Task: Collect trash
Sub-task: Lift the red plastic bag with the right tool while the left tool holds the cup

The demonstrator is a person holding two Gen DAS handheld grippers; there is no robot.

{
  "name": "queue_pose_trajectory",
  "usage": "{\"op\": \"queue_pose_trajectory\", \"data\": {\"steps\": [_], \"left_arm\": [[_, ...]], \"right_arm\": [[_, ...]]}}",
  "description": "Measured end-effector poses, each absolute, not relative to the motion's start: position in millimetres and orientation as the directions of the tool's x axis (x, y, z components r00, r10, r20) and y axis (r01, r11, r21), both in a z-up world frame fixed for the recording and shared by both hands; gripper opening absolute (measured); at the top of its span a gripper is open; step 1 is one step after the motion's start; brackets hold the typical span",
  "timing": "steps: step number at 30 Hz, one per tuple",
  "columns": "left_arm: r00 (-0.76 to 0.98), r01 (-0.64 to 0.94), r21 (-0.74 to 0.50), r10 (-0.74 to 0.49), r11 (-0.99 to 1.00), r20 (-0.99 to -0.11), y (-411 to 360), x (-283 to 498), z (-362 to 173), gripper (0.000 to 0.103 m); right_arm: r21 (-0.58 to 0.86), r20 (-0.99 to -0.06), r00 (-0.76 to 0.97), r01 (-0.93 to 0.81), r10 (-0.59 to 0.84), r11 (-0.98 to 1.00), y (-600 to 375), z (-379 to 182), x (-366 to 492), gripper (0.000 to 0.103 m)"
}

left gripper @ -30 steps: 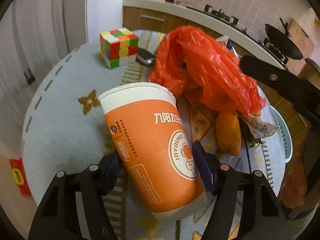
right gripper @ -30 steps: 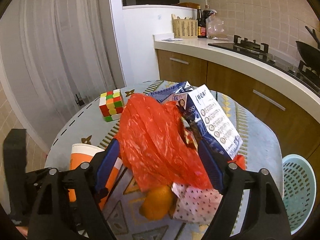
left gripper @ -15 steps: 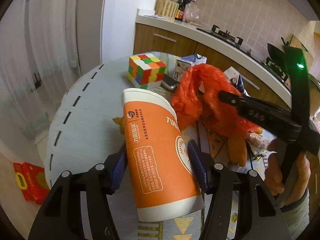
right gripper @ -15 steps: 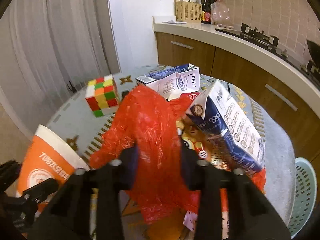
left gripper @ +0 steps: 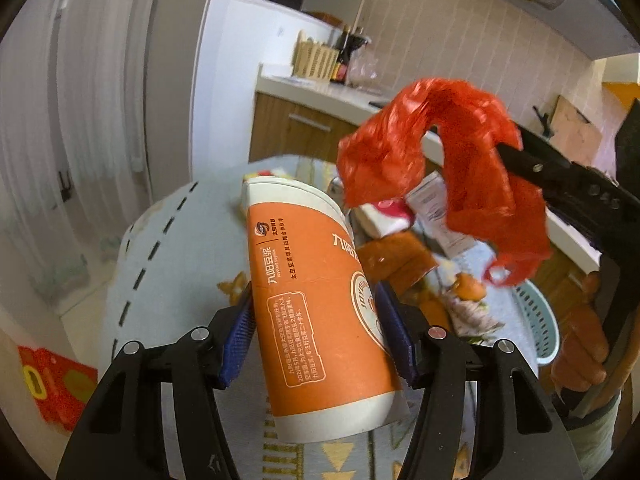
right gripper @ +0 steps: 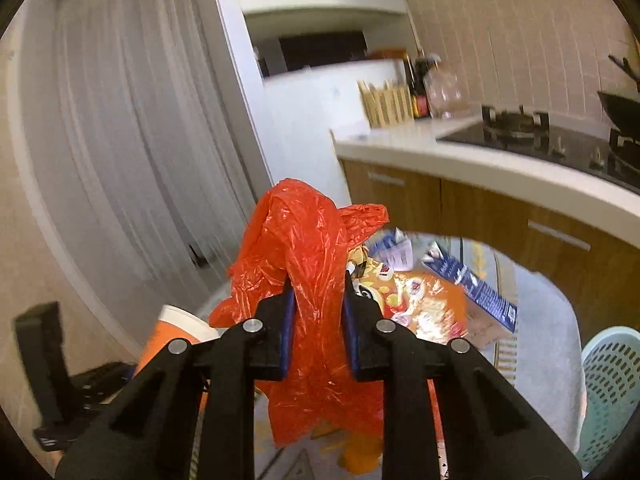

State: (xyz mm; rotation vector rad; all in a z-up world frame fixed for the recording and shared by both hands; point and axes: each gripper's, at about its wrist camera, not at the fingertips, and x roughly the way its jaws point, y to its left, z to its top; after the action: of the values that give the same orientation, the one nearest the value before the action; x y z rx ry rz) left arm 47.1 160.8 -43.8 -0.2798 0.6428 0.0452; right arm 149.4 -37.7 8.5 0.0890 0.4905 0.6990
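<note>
An orange and white paper cup [left gripper: 316,300] is held above the round table, tilted, with my left gripper [left gripper: 316,332] shut on its lower half. In the right wrist view the cup's rim [right gripper: 176,324] shows at the lower left. A crumpled red plastic bag [right gripper: 316,248] hangs in the air between the blue pads of my right gripper [right gripper: 316,332], whose jaws are closing on it. From the left wrist view the bag [left gripper: 452,160] dangles off the right gripper's black finger [left gripper: 560,172], and a hand [left gripper: 580,344] holds that tool.
The patterned tablecloth [left gripper: 172,272] carries a blue milk carton [right gripper: 472,284], a printed snack packet [right gripper: 420,304] and orange peel [left gripper: 468,288]. A pale green basket [right gripper: 612,380] sits at the table's right edge. The kitchen counter [right gripper: 480,160] runs behind.
My right gripper closed on the red bag and lifted it off the pile. The left gripper rose with the cup, and the colour cube dropped out of view.
</note>
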Motion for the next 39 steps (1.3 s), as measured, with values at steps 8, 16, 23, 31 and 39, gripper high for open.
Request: {"op": "queue_pose_trajectory", "data": {"steps": [8, 16, 23, 31, 39], "left_arm": [[0.834, -0.076, -0.217, -0.057, 0.973, -0.548, 135.8, 47.5, -17.7, 0.056], [0.859, 0.054, -0.178, -0.137, 0.982, -0.493, 84.3, 64.6, 9.3, 0.056], [0.825, 0.078, -0.224, -0.189, 0.972, -0.532, 73.4, 78.6, -9.7, 0.051], [0.817, 0.182, -0.18, -0.251, 0.967, -0.519, 32.4, 86.9, 0.1, 0.051], [0.804, 0.322, -0.141, -0.349, 0.936, -0.482, -35.1, 100.9, 25.0, 0.051]], "right_arm": [[0.294, -0.262, 0.693, -0.606, 0.672, 0.739, -86.9, 53.5, 125.9, 0.018], [0.291, -0.26, 0.754, -0.535, 0.603, 0.793, -148.7, 63.3, 120.7, 0.016], [0.4, -0.398, 0.674, -0.484, 0.623, 0.779, -162.7, -5.2, 149.4, 0.015], [0.355, -0.297, 0.827, -0.367, 0.476, 0.86, -246.1, 27.6, 125.3, 0.014], [0.378, -0.276, 0.919, -0.165, 0.281, 0.911, -343.1, 29.2, 97.0, 0.014]]}}
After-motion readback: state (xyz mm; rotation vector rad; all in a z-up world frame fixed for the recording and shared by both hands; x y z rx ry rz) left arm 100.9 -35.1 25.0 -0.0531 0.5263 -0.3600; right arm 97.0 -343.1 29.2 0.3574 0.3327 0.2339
